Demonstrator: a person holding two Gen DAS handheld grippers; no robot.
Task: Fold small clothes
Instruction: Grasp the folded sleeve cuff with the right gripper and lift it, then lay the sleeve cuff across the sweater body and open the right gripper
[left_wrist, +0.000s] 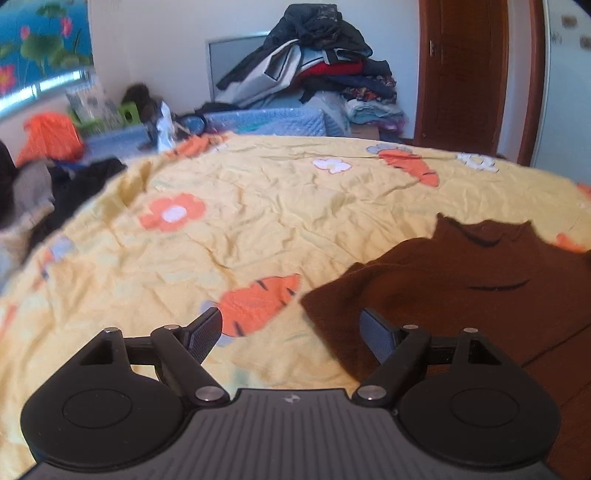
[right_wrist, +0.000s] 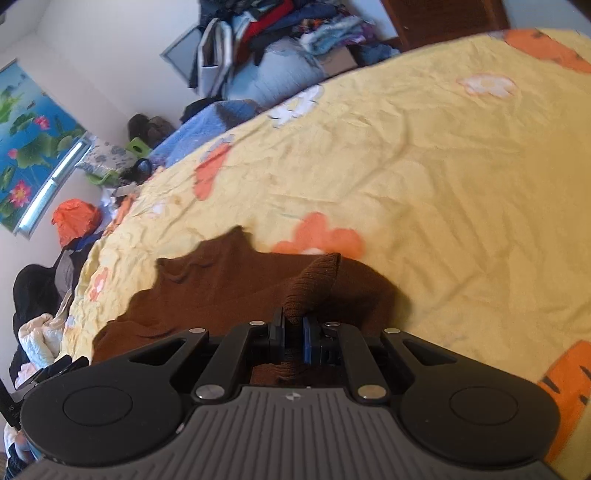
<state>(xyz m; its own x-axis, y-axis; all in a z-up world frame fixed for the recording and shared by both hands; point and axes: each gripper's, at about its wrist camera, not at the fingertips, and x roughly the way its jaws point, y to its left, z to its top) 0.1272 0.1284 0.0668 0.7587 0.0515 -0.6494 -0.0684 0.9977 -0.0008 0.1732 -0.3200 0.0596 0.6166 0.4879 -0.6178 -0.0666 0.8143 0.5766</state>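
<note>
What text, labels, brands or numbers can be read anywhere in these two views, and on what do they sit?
No readable words or numbers in either view.
Small pale emblem on the left tongs' grey housing: a logo mark, no letters.
The same emblem on the right tongs' housing: no letters.
Pale marks on a dark object at the right view's left edge: too small to read.
Patterned bag beyond the bed: blurred print, unreadable.

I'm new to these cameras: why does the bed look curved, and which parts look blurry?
Left wrist view: the fisheye lens bows the yellow bedspread into a dome; the left edge smears, while the brown sweater stays fairly sharp. Right wrist view: the same bulge, tilted; the clothes pile at the top is blurred, and daylight is soft, without glare.
</note>
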